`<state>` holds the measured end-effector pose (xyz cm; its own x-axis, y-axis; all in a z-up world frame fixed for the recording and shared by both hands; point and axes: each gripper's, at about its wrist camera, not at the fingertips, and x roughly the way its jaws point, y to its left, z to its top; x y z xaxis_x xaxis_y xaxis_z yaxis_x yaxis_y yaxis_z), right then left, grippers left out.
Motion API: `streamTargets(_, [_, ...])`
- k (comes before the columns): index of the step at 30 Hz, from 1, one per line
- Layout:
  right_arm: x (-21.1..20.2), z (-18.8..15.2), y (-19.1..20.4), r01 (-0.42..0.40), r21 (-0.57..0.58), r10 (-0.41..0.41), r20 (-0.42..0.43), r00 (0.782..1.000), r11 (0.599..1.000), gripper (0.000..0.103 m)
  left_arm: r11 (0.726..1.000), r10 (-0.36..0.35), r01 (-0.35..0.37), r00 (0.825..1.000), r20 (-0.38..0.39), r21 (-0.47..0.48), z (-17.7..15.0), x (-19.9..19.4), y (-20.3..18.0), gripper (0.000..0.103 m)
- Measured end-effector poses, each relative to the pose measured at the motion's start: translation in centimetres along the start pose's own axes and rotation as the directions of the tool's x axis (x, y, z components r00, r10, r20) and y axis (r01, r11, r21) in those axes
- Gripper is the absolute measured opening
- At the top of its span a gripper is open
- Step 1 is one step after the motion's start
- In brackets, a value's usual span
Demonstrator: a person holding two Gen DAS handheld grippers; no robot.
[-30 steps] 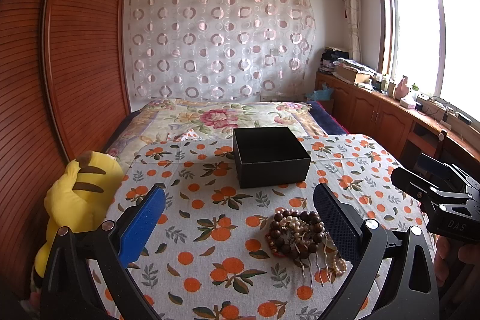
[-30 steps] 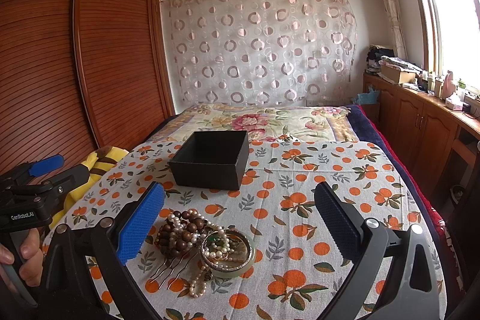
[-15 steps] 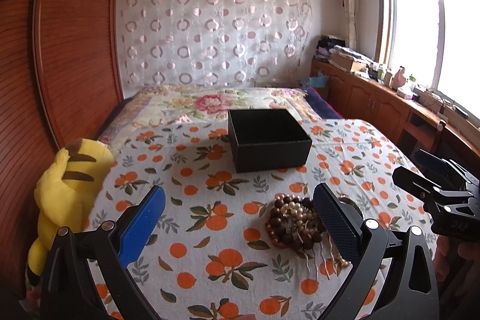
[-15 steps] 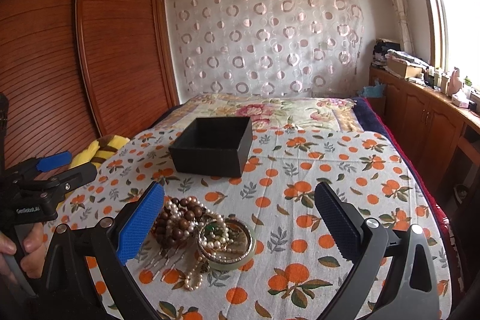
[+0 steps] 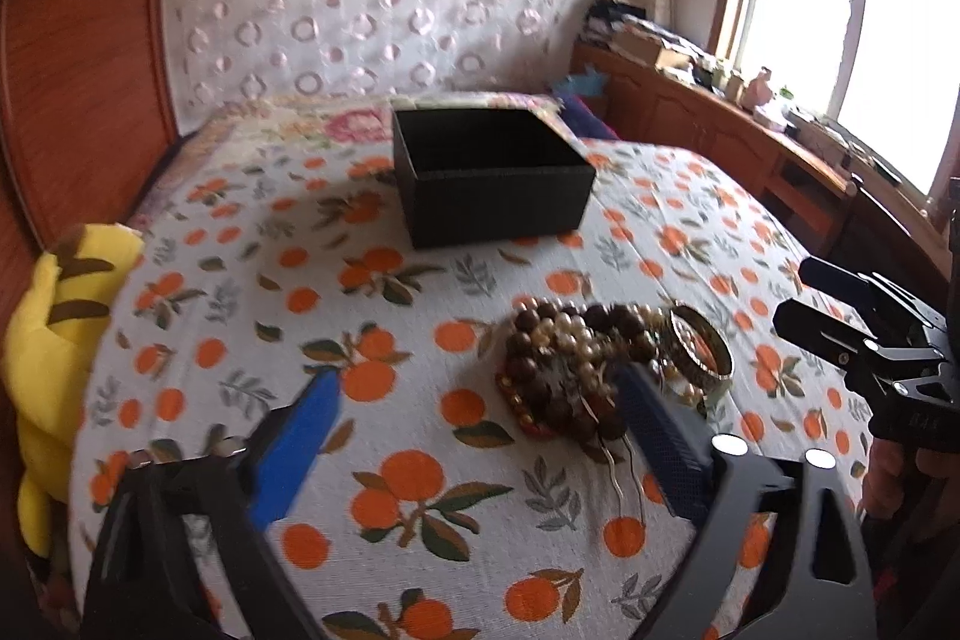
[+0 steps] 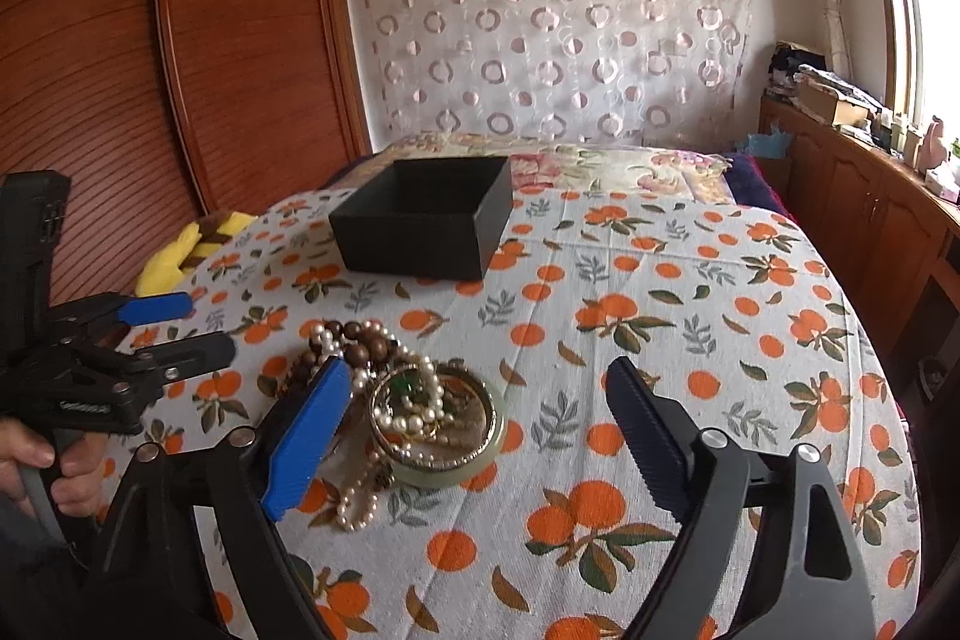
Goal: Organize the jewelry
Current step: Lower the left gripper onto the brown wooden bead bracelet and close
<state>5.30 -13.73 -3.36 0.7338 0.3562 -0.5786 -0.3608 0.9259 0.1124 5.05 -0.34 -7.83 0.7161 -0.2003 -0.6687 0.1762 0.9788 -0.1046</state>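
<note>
Left wrist view: left tongs (image 5: 474, 412) spread wide, low over the surface (image 5: 420, 328); jewelry pile (image 5: 576, 370) lies right of centre, dark finger just beside its beads.
Box: black box (image 5: 489, 175) upper centre, open, looks bare inside, well apart from pile.
Right wrist view: right tongs (image 6: 480, 403) spread, holding nothing; blue finger touches or overlaps the pile's left edge, bangle (image 6: 438, 418) between the fingers.
Advice: likely first pick. Take one piece only, the bangle by its rim; pearl strands are tangled through it, so lift slowly.
</note>
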Motion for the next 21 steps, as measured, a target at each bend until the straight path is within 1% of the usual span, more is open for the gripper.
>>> streamTargets(1, [0.1,-0.1,0.0,-0.001,-0.003,0.001,-0.005,1.0,1.0,0.083,1.0,-0.014,0.014,1.0,-0.011,0.0,0.0,0.4,0.0,0.078])
streamTargets(3, [0.3,-0.4,0.0,-0.005,-0.009,0.005,-0.019,1.0,1.0,0.078,0.999,-0.035,0.035,0.999,-0.026,-0.005,0.0,0.9,-0.1,0.072])
streamTargets(5, [0.5,-0.6,0.1,-0.013,-0.013,0.012,-0.033,0.999,1.0,0.075,0.998,-0.068,0.067,0.997,-0.045,-0.015,0.1,1.7,-0.1,0.064])
streamTargets(6, [0.6,-0.7,0.2,-0.016,-0.015,0.016,-0.039,0.999,1.0,0.072,0.997,-0.071,0.07,0.996,-0.057,-0.014,0.1,2.0,-0.1,0.061])
streamTargets(8, [0.8,-0.8,0.3,-0.019,-0.022,0.018,-0.047,0.999,1.0,0.07,0.997,-0.076,0.074,0.994,-0.08,-0.016,0.2,2.9,-0.2,0.049])
streamTargets(9, [0.9,-0.9,0.4,-0.022,-0.024,0.021,-0.051,0.998,0.999,0.07,0.997,-0.082,0.08,0.993,-0.089,-0.02,0.2,3.3,-0.2,0.047])
streamTargets(11, [0.8,-1.0,0.5,-0.026,-0.026,0.024,-0.053,0.998,0.999,0.07,0.997,-0.078,0.077,0.991,-0.105,-0.014,0.3,4.0,-0.3,0.037])
streamTargets(13, [0.8,-1.2,0.5,-0.027,-0.028,0.026,-0.055,0.998,0.999,0.069,0.997,-0.079,0.078,0.99,-0.118,-0.01,0.4,4.6,-0.4,0.032])
streamTargets(15, [0.8,-1.2,0.5,-0.028,-0.027,0.026,-0.057,0.998,0.999,0.07,0.997,-0.082,0.082,0.989,-0.121,-0.004,0.5,5.0,-0.6,0.03])
streamTargets(19, [0.8,-1.3,0.4,-0.027,-0.025,0.026,-0.058,0.998,0.999,0.07,0.998,-0.045,0.05,0.989,-0.144,0.037,1.0,6.2,-1.4,0.028])
streamTargets(21, [0.8,-1.3,0.4,-0.027,-0.025,0.026,-0.058,0.998,0.999,0.07,0.998,-0.032,0.04,0.989,-0.142,0.054,1.2,6.5,-1.6,0.028])
